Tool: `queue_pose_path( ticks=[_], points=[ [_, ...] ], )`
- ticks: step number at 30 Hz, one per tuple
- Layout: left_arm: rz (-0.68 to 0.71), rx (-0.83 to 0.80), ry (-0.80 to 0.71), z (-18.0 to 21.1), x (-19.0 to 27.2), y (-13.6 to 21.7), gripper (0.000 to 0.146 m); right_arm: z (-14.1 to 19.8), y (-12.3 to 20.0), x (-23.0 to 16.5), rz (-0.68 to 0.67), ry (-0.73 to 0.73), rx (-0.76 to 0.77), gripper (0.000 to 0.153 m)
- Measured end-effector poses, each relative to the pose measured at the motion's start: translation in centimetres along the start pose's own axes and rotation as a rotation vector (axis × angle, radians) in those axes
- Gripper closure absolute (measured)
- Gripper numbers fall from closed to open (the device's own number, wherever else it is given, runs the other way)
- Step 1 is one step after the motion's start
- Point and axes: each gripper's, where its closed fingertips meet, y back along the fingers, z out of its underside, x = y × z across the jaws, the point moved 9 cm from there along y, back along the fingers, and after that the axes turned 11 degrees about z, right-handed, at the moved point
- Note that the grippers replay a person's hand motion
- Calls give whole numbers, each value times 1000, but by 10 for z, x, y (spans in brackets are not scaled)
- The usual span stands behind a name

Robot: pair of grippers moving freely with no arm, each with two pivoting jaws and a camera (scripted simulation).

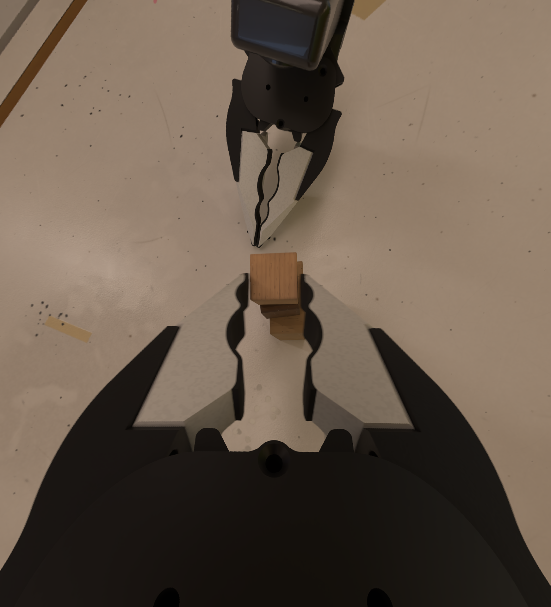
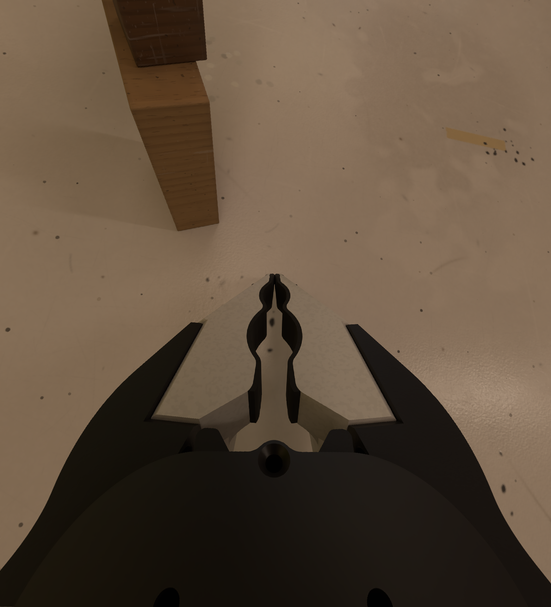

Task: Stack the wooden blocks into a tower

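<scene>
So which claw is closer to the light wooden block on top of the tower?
Left. The left claw straddles the light wooden block, its fingers open at either side. The right claw is shut, just beyond the tower, touching nothing.

Wooden blocks stacked as a tower on the counter (image 1: 432, 295). Top block (image 1: 273, 276): light, reddish grain, square top face, slightly offset from those beneath. Middle block (image 1: 280, 310): dark brown. Bottom block (image 1: 287, 328): pale tan, tall, upright, fine horizontal grain. Stack stands upright.
</scene>
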Motion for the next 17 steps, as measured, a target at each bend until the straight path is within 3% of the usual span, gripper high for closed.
queue_pose_path(
  ticks=[2, 8, 12, 15, 17],
  points=[
    [-5, 5, -12, 1, 1, 0, 92, 0, 0, 0, 0, 0, 0, 153],
    [-61, 135, 23, 20, 0, 23, 88, 0, 1, 0, 3, 0, 2, 153],
    [-181, 193, 99, 57, -4, 35, 107, 5, 4, 3, 19, -2, -5, 153],
    [-283, 244, 174, 96, -9, 39, 136, 12, 11, 9, 43, -25, -4, 153],
    [-329, 261, 225, 120, -12, 36, 145, 16, 15, 12, 60, -36, -9, 153]
  ],
)
